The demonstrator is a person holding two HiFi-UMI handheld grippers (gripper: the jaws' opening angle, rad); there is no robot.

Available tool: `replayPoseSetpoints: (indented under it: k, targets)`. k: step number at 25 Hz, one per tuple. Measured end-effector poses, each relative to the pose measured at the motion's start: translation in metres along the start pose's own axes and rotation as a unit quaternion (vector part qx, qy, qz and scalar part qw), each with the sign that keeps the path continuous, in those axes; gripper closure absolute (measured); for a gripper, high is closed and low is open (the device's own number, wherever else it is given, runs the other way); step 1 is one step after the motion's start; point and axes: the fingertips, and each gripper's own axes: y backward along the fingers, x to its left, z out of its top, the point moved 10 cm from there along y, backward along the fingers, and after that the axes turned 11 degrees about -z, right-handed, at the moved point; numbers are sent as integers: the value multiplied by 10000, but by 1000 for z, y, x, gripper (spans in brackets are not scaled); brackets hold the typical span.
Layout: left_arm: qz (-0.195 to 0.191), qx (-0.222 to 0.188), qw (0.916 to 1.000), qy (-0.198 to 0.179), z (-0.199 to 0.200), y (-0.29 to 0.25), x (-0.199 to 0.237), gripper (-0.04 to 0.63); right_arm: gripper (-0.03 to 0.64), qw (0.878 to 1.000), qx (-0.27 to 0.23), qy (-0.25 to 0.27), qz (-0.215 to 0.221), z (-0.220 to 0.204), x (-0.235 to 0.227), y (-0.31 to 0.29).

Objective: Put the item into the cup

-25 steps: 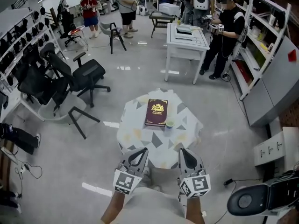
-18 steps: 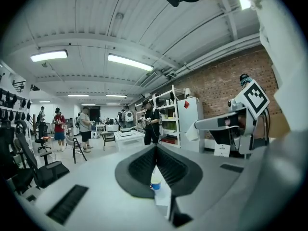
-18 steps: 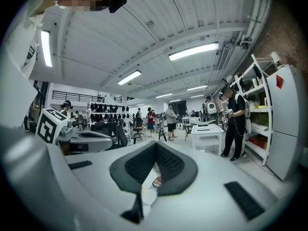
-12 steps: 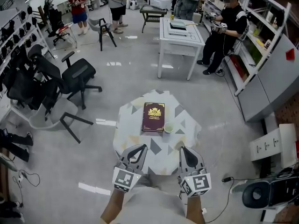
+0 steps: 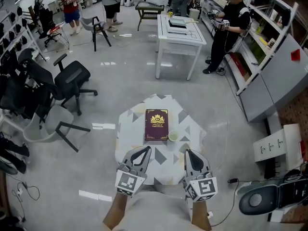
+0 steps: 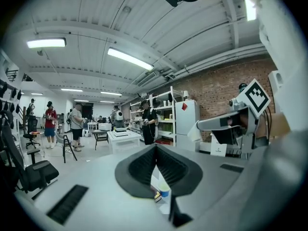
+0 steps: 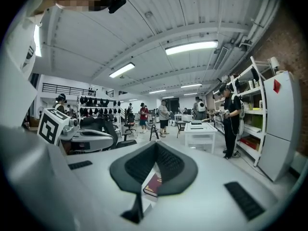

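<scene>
A small table with a white and grey patterned cloth stands just ahead of me. A dark red book lies in its middle. A small pale cup stands upright at the book's near right corner. My left gripper and right gripper hover side by side over the table's near edge, both shut and holding nothing. Below the meeting jaw tips, the left gripper view shows the cup and the right gripper view shows the book. I cannot make out a separate small item.
Black office chairs and a tipped white chair stand to the left. A white table is farther ahead, with shelving along the right. A person stands by the shelves, and other people are at the back.
The view has moved forward toward the small table, which now sits a little lower and nearer. Both grippers stay shut in the same place in the view.
</scene>
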Motion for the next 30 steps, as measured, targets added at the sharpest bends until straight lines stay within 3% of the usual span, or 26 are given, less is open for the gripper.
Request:
replayPoseSetpoints:
  k: [11,21,30]
  targets:
    - [-99,-17,9999,111,-8,-9,50,581,612,9997,155,173,-105,6,20,-42]
    - [-211,99,9996,128,-15,-37,65,582,612,9989,365,61,-279,-3,6,-54]
    - [317,241,9992,102,-12,-49,57,581,612,9988,379,-155,270,-19,-13,-81]
